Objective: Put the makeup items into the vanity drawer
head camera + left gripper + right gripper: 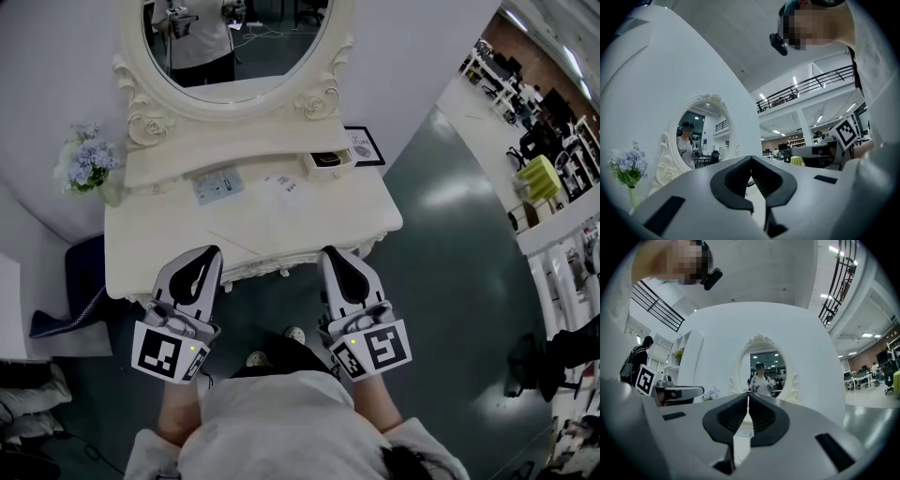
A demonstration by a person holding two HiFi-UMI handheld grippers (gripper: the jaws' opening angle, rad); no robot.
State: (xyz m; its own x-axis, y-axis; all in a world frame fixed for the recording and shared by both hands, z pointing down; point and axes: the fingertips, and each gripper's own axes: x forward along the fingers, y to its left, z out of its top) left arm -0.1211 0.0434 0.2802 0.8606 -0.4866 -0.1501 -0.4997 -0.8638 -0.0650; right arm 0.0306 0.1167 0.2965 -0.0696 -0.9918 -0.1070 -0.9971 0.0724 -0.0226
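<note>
Our left gripper [213, 250] and right gripper [329, 251], both pinched together and empty, hover by the vanity's [178, 246] near edge. On it we see a mirror [234, 47] far, flowers [84, 159] left and an open drawer [328, 161] right. Glossy green floor [450, 244] surrounds it.

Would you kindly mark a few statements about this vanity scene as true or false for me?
1. The left tongs and the right tongs are both shut and empty. True.
2. The flowers stand at the right end of the table. False: they stand at its left end.
3. The small drawer is open. True.
4. The blue packet lies inside the drawer. False: it lies on the table, left of the drawer.
</note>
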